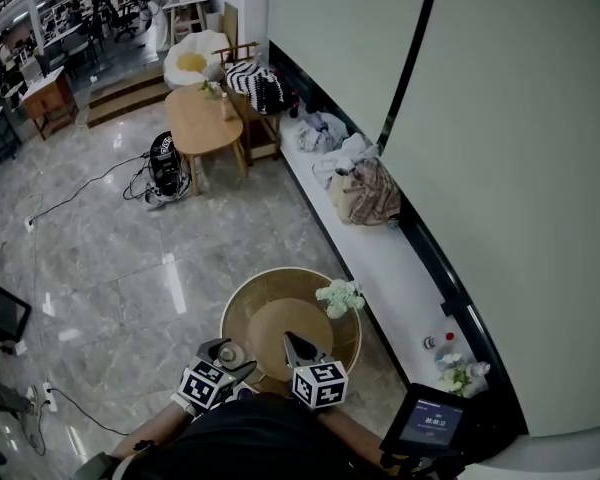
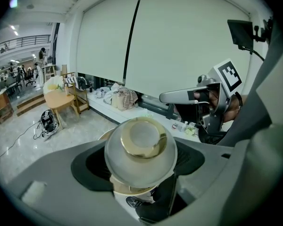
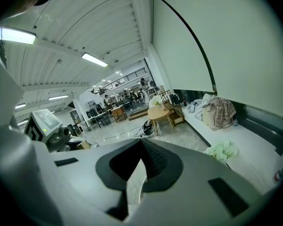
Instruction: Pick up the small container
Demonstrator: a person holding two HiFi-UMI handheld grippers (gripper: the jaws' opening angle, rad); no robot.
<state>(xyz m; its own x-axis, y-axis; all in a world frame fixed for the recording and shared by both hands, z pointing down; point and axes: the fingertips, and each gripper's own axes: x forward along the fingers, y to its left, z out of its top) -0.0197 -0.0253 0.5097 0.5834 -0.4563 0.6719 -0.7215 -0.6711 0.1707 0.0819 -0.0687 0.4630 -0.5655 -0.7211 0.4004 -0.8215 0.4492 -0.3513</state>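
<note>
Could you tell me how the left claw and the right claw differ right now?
The left claw grips the small container; the right claw holds nothing. The left claw's jaws stand apart around it; the right claw's jaws meet at the tips. Each carries a marker cube.

Left gripper (image 2: 140, 161) clamped on the small container (image 2: 141, 142), its gold-rimmed lid facing the camera. Right gripper (image 2: 172, 96) lies to the right, apart.

Head view high, steeply down; gripper views low, near-level — all share white ledge (image 1: 385, 260).
</note>
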